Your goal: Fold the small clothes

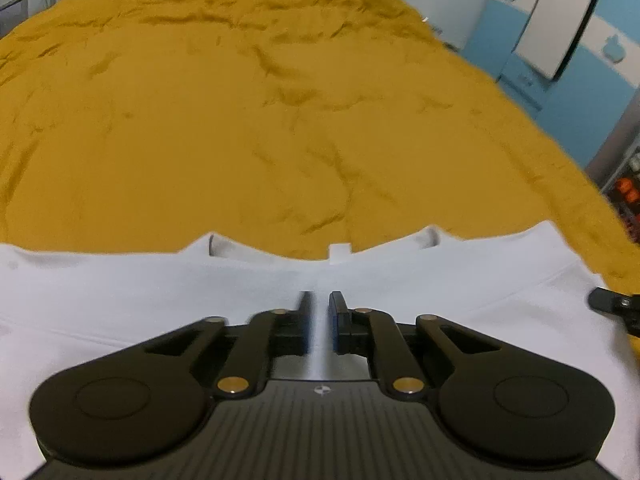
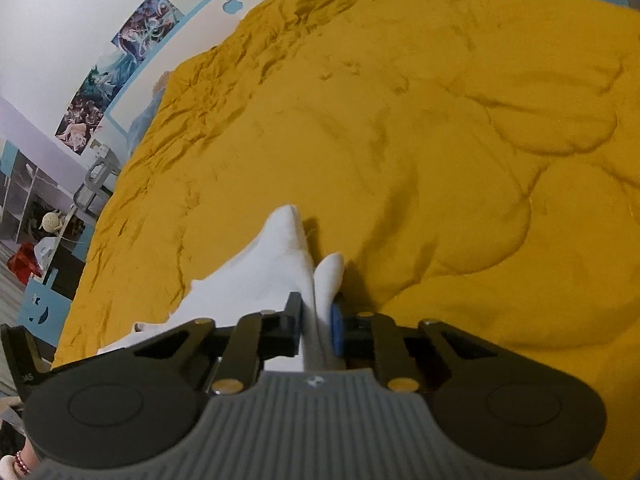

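Observation:
A white small garment [image 1: 240, 280] lies spread on the mustard-yellow bed cover [image 1: 240, 120]; its far edge has a collar dip and a small tag [image 1: 340, 250]. My left gripper [image 1: 319, 300] sits low over the white cloth, jaws nearly together with a thin strip of cloth between them. My right gripper [image 2: 316, 304] is shut on a bunched corner of the white garment [image 2: 280, 264], which sticks up past the fingertips above the yellow cover [image 2: 400, 140]. The tip of the right gripper [image 1: 612, 304] shows at the right edge of the left wrist view.
The yellow cover is rumpled with creases. Blue and white cabinets [image 1: 560, 32] stand beyond the bed on the right. Posters [image 2: 120, 68] hang on the wall, and a shelf with clutter [image 2: 44, 232] stands off the bed's left side.

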`<state>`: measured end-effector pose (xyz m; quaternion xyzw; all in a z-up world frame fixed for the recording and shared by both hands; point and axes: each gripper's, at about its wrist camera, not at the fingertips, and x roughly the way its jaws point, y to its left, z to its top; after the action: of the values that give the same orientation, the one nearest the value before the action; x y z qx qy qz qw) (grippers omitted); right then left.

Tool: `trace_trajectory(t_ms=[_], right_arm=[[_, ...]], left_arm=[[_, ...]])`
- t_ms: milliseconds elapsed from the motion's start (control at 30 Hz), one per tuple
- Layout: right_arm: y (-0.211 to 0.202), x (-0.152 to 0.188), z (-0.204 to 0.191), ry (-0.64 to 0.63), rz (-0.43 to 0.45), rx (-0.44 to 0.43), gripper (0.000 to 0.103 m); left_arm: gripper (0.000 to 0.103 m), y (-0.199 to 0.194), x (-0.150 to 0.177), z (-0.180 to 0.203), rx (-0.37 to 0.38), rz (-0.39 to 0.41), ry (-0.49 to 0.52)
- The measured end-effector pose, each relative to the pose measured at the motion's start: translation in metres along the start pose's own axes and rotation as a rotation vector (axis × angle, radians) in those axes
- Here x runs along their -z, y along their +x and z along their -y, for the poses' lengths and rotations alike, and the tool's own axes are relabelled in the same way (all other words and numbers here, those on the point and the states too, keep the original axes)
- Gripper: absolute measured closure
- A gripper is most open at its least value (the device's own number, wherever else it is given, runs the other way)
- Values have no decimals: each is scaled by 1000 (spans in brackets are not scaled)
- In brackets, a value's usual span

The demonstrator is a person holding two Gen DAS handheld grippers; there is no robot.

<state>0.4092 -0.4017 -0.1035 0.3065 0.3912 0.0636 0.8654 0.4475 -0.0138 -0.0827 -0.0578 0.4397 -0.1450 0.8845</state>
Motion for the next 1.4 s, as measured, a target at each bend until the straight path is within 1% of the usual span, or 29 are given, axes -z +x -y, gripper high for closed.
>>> trace_trajectory(t_ms=[33, 67, 167, 233, 333, 400, 467, 567, 667, 733, 933, 1033, 1133, 1233, 1300, 1333, 1400], right_arm=[[-4, -2, -6, 9, 3, -19, 95], [-8, -3, -13, 25, -3, -35, 95], [-22, -7, -40, 50, -7, -95, 96], [-28, -8, -63, 58, -7, -116, 96], [-33, -6, -100, 81, -14, -166, 96], [-33, -1, -130, 64, -15, -180, 96], [-33, 6, -161, 39, -21, -184, 96], [-23, 21, -209, 1, -47, -184, 97], [-7, 38, -259, -52, -77, -184, 97], [7, 52, -291, -85, -96, -177, 97], [57, 95, -368, -171, -140, -142, 97], [80, 120, -396, -208, -168, -139, 97], [107, 136, -419, -258, -178, -113, 97], [129, 153, -428, -291, -193, -80, 97], [146, 162, -431, -302, -224, -66, 97], [148, 164, -422, -308, -249, -69, 97], [165, 170, -424, -323, -296, -54, 97]], left_arm=[[91, -12, 0, -1, 14, 6, 10], [91, -23, -1, -4, 13, 13, 17], [91, -59, -4, -14, -31, 35, 20], [91, -82, -7, -24, -48, 47, 14], [91, -122, -7, -40, -102, 79, 25], [91, -144, -4, -50, -139, 96, 36], [91, -165, 2, -66, -159, 104, 17], [91, -184, 15, -85, -184, 99, -9], [91, -194, 32, -108, -210, 86, -36], [91, -196, 39, -127, -216, 71, -85], [91, -195, 57, -171, -201, 60, -187], [91, -189, 64, -185, -194, 52, -218], [91, -186, 70, -195, -193, 49, -232], [91, -183, 75, -203, -178, 47, -251], [91, -181, 78, -207, -179, 44, -259], [91, -180, 79, -209, -179, 41, -265], [91, -178, 82, -211, -179, 30, -280]])
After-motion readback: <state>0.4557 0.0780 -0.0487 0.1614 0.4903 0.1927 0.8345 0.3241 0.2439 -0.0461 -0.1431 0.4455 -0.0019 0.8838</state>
